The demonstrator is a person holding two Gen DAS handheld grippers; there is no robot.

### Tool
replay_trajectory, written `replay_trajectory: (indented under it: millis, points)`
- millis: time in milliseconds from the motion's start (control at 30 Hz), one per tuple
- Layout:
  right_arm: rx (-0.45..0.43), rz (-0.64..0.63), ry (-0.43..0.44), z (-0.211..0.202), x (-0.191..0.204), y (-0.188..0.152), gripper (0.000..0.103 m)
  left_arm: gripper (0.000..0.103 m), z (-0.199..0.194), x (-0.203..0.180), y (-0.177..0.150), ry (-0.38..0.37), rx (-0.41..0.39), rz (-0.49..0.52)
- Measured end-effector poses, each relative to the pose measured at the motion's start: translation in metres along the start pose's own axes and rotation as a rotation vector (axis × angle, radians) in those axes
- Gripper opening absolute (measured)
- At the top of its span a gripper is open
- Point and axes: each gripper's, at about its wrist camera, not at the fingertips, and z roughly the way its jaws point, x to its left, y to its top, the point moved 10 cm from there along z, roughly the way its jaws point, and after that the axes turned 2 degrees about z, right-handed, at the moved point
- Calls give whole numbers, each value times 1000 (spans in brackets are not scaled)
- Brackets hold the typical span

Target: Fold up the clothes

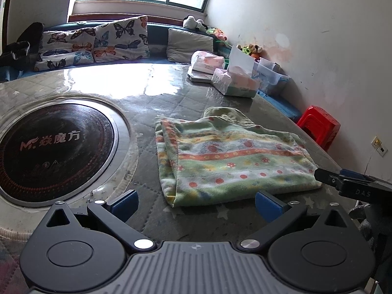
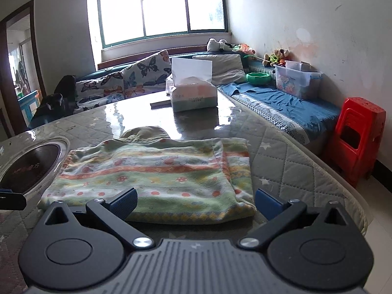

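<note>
We see the folded striped cloth (image 1: 235, 161) lying flat on the quilted counter (image 1: 152, 103), beside the round hotplate (image 1: 54, 147). Left gripper (image 1: 196, 203) jaws released, cloth just ahead and to their right. Right gripper (image 2: 196, 202) jaws released at the cloth's near edge, gripping nothing.

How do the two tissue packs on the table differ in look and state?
The near tissue pack is open, with a white sheet standing up from its top; the far tissue pack shows no sheet pulled out. The near pack sits straight on the table; the far pack rests on a flat grey object. Both are soft plastic-wrapped packs with pinkish print, beyond the folded garment.
</note>
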Motion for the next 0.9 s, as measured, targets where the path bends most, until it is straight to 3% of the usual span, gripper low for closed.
replay_trajectory:
  millis: [900]
  points:
    - [-14,14,25,-20,10,-14,103,103,-14,-13,-15,1,-3,41]
